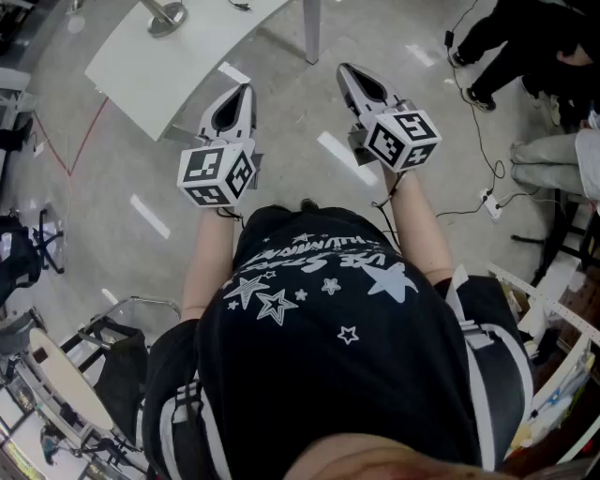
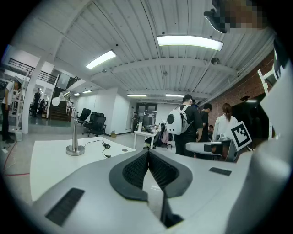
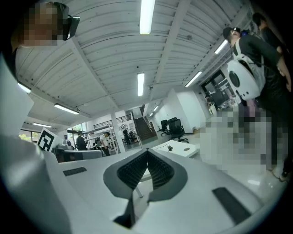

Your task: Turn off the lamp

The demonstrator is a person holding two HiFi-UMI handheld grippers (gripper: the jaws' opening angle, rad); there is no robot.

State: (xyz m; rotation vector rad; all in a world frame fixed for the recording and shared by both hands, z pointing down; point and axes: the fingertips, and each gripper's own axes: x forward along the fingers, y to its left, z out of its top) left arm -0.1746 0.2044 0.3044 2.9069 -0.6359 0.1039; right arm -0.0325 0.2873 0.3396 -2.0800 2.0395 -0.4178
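Note:
The desk lamp (image 2: 73, 123) stands on a white table (image 2: 46, 164) at the left of the left gripper view; it has a round metal base, a thin stem and a bright white head (image 2: 58, 100). From the head view only the lamp's base (image 1: 166, 16) shows, at the top edge on the table (image 1: 159, 70). My left gripper (image 1: 247, 87) is shut and empty, held above the floor just short of the table's near edge. My right gripper (image 1: 343, 67) is beside it, also shut with nothing in it. Both are well short of the lamp. The left gripper's jaw tips (image 2: 148, 152) meet, as do the right gripper's (image 3: 148, 151).
A table leg (image 1: 311, 33) stands between the grippers. Cables and a power strip (image 1: 490, 203) lie on the floor to the right, near other people's legs (image 1: 511, 42). People (image 2: 187, 125) stand beyond the table. A chair (image 1: 56, 375) is at the lower left.

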